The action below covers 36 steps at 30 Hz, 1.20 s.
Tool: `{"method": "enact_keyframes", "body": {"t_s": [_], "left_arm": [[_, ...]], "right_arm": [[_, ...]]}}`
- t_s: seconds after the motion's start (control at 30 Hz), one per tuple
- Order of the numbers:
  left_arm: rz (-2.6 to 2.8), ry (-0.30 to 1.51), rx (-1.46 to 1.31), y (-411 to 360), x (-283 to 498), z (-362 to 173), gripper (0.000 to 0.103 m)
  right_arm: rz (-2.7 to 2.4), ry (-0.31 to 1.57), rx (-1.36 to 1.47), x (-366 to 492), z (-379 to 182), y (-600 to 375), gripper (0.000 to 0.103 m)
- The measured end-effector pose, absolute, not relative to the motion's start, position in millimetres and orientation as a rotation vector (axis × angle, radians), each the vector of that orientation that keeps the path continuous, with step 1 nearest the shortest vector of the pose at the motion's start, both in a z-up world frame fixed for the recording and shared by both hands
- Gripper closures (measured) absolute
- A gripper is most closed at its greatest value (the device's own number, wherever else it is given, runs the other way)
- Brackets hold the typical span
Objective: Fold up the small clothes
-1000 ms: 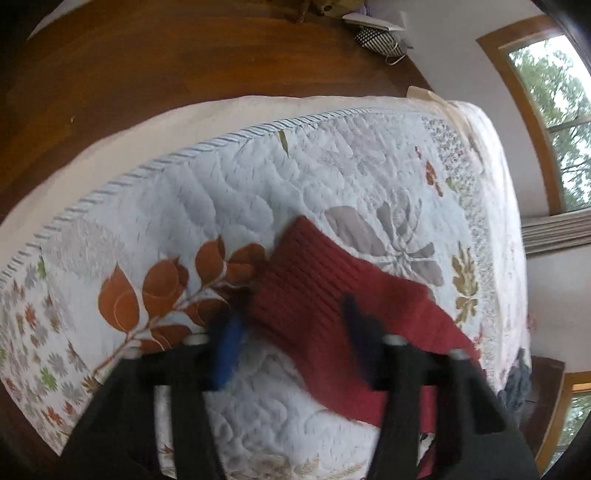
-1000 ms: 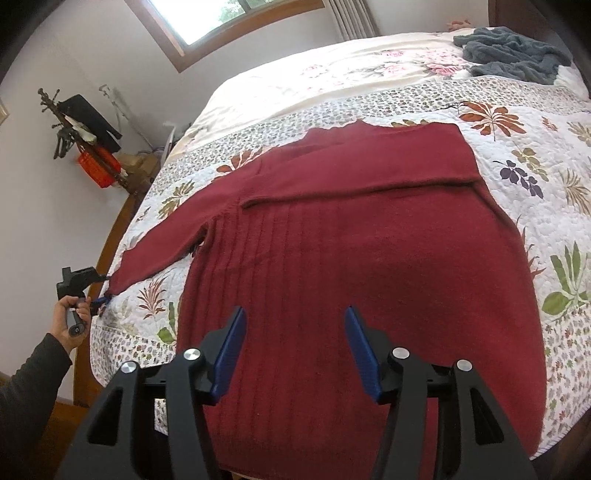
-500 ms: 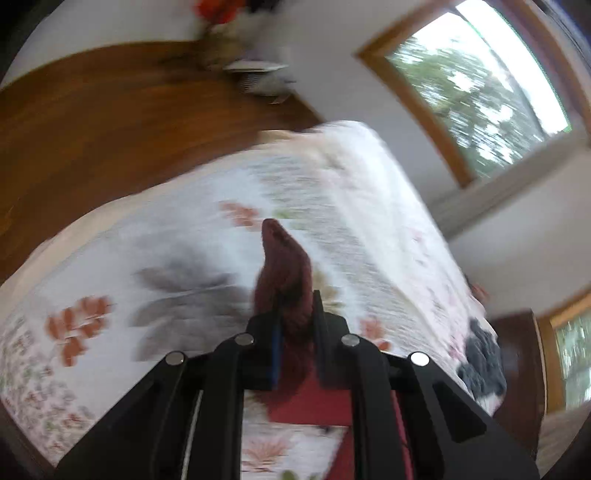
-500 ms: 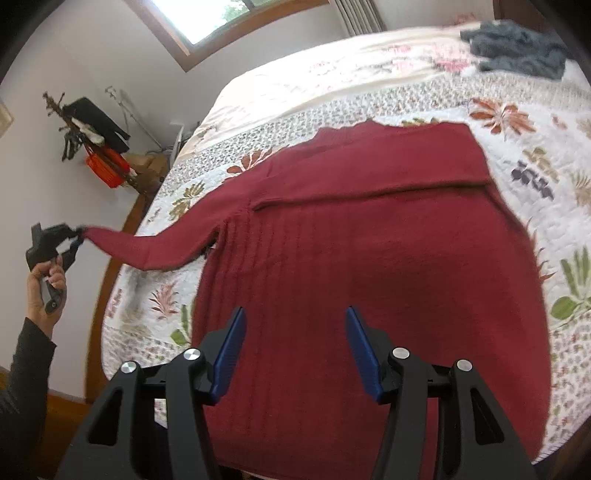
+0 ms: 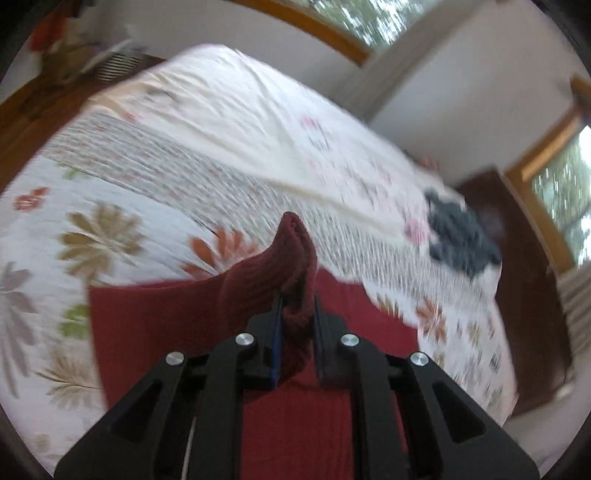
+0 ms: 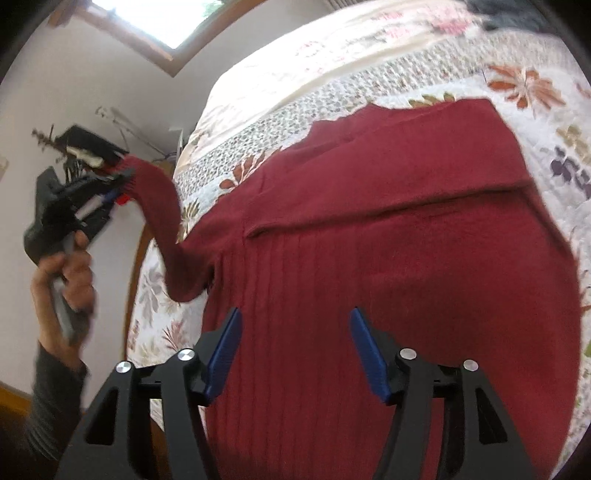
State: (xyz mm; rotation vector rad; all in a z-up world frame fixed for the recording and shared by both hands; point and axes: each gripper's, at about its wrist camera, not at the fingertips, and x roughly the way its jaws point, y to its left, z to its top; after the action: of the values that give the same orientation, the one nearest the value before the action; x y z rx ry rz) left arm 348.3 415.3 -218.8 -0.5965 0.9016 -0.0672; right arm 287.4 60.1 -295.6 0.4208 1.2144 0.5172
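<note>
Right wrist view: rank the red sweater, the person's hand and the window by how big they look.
1. Red sweater, by far the largest.
2. Hand and window look alike; the window is cut off by the frame and the hand sits nearer, so no ranking.

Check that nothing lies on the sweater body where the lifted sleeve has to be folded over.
Nothing visible does. The left gripper is shut on the sleeve, raised off the quilt. The sweater body lies flat and bare. The right gripper hovers open over its lower part; the grey garment lies far off.
</note>
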Motion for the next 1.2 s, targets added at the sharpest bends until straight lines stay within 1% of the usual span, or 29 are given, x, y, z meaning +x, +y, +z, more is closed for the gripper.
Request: {"method": "enact_keyframes", "body": {"t_s": [0.2,0.27,0.3,0.33,0.37,0.47,0.5,0.53,0.63,0.77,0.9,0.93,1.0,1.03,1.07,1.13,1.2], "left_arm": [[-0.135,1.068,-0.501,337,391,-298,0.091],[-0.146,1.12,-0.469,319,399,-323,0.089],[-0.154,1.155,-0.458,309,402,-339,0.085],[-0.154,1.173,-0.455,306,403,-348,0.079],[-0.158,1.182,-0.458,304,401,-354,0.075],[-0.149,1.147,-0.512,319,386,-349,0.05],[-0.131,1.099,-0.572,332,373,-341,0.033],[-0.114,1.061,-0.618,345,361,-335,0.028],[-0.086,1.017,-0.69,372,325,-323,0.028],[-0.033,0.977,-0.73,400,267,-316,0.026],[-0.001,0.982,-0.779,418,229,-319,0.025],[0.006,0.981,-0.801,421,222,-321,0.025],[0.017,0.987,-0.842,426,209,-326,0.025],[0.022,0.991,-0.85,427,205,-328,0.025],[0.025,0.994,-0.86,428,200,-329,0.025],[0.025,1.002,-0.861,429,193,-331,0.025],[0.026,1.007,-0.856,430,188,-330,0.025]], "right_arm": [[0.499,1.248,0.552,332,-320,39,0.041],[0.488,1.255,0.582,350,-326,32,0.037],[0.497,1.259,0.607,359,-329,30,0.036],[0.512,1.267,0.632,366,-331,29,0.034],[0.541,1.288,0.69,378,-336,27,0.032],[0.613,1.338,0.851,410,-353,29,0.029],[0.635,1.358,0.889,421,-360,33,0.029],[0.653,1.37,0.917,429,-366,37,0.029],[0.693,1.457,0.947,458,-393,62,0.029],[0.701,1.551,0.86,472,-416,95,0.039],[0.697,1.618,0.729,470,-424,125,0.041],[0.691,1.615,0.71,471,-422,130,0.043],[0.686,1.609,0.694,472,-419,137,0.066],[0.682,1.601,0.678,473,-414,140,0.089],[0.68,1.586,0.654,474,-408,140,0.094],[0.681,1.539,0.597,476,-390,142,0.096],[0.694,1.472,0.553,479,-356,137,0.097]]}}
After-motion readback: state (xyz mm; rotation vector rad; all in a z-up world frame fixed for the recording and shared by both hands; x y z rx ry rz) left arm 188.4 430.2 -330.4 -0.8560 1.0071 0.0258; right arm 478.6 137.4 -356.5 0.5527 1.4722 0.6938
